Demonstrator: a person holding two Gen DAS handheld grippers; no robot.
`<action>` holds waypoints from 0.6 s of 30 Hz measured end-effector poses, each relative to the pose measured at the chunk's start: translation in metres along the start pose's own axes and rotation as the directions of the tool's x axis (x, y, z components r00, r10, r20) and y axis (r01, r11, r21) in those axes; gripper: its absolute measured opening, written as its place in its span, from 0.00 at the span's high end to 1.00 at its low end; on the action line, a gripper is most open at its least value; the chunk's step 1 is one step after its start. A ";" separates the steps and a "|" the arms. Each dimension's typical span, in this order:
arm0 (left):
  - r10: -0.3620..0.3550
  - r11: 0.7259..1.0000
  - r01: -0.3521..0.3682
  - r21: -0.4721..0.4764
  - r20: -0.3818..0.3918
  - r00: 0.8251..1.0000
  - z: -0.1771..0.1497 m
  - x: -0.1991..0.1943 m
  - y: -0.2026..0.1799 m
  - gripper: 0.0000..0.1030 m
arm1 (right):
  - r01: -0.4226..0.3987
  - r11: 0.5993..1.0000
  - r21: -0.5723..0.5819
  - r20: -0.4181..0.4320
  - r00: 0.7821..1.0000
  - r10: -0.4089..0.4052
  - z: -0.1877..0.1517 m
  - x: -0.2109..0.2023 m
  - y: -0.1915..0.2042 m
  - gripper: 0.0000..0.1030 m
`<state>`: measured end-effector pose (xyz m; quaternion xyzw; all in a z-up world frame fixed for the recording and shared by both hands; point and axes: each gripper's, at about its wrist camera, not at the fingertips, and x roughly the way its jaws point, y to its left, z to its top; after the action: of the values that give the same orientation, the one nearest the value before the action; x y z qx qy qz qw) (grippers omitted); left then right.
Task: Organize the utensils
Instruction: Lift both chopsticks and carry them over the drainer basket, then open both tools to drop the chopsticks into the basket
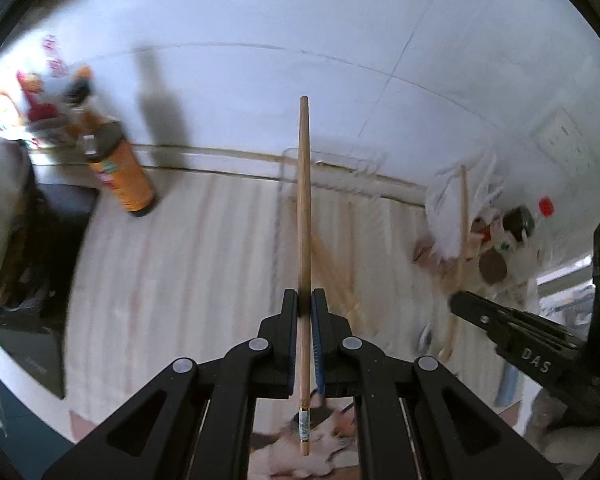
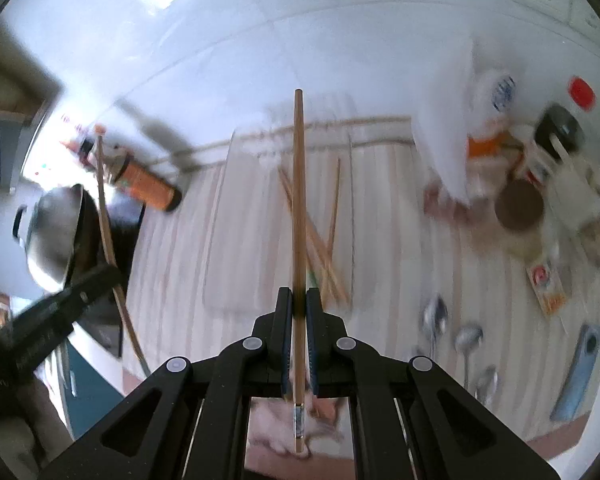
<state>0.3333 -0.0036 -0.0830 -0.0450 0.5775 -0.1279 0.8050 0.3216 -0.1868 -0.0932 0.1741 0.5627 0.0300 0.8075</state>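
Note:
In the left wrist view my left gripper (image 1: 304,298) is shut on a wooden chopstick (image 1: 303,200) that sticks far out ahead of the jaws. In the right wrist view my right gripper (image 2: 299,296) is shut on a second wooden chopstick (image 2: 298,184) in the same way. Both are lifted above the striped counter. Below them several more chopsticks (image 2: 324,252) lie crossed in a clear tray (image 2: 220,216). Each gripper shows in the other's view: the right gripper (image 1: 458,302) at the right, the left gripper (image 2: 108,276) at the left, each with its chopstick.
An orange-labelled bottle (image 2: 148,184) lies at the back left beside a metal wok (image 2: 56,232). Spoons (image 2: 468,336) and a blue tool (image 2: 580,372) lie at the front right. White bags and jars (image 2: 520,204) crowd the back right against the tiled wall.

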 end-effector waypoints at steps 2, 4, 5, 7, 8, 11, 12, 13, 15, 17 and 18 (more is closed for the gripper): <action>-0.033 0.999 0.032 -0.019 -0.052 0.998 0.022 0.024 -0.001 0.96 | 0.005 1.000 0.014 -0.011 1.000 -0.005 0.021 0.015 -0.001 0.93; -0.053 0.998 0.050 -0.024 -0.093 0.994 0.036 0.043 -0.003 0.96 | 0.012 1.000 0.026 -0.031 0.999 -0.011 0.040 0.031 -0.002 0.93; -0.056 0.998 0.053 -0.031 -0.116 0.992 0.042 0.054 -0.003 0.96 | 0.020 0.999 0.030 -0.041 0.999 -0.019 0.049 0.040 -0.002 0.93; -0.063 0.998 0.061 -0.018 -0.155 0.986 0.049 0.072 -0.007 0.96 | 0.030 0.999 0.033 -0.065 0.997 -0.028 0.061 0.056 -0.003 0.93; -0.059 0.998 0.057 -0.016 -0.178 0.982 0.052 0.081 -0.009 0.96 | 0.041 0.999 0.035 -0.077 0.996 -0.038 0.066 0.064 -0.004 0.93; -0.041 0.999 0.041 -0.006 -0.212 0.976 0.056 0.096 -0.010 0.94 | 0.062 0.997 0.036 -0.129 0.990 -0.057 0.073 0.090 -0.007 0.93; -0.022 1.000 0.023 0.002 -0.216 0.976 0.056 0.099 -0.010 0.93 | 0.063 0.997 0.040 -0.155 0.986 -0.056 0.075 0.099 -0.009 0.92; 0.000 1.000 0.002 0.008 -0.220 0.976 0.056 0.102 -0.010 0.93 | 0.056 0.997 0.051 -0.177 0.983 -0.047 0.074 0.105 -0.012 0.92; 0.029 1.000 -0.025 0.018 -0.209 0.978 0.053 0.102 -0.008 0.85 | 0.054 0.996 0.069 -0.200 0.979 -0.039 0.071 0.113 -0.018 0.88; 0.067 0.998 -0.062 0.033 -0.182 0.981 0.051 0.098 -0.007 0.66 | 0.061 0.996 0.066 -0.192 0.980 -0.047 0.068 0.113 -0.020 0.72; 0.088 0.996 -0.082 0.041 -0.160 0.983 0.050 0.094 -0.006 0.50 | 0.070 0.996 0.062 -0.186 0.981 -0.057 0.065 0.112 -0.021 0.68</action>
<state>0.4082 -0.0378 -0.1518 0.0040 0.6400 -0.1064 0.7609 0.4188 -0.1950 -0.1801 0.1800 0.6408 0.0010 0.7463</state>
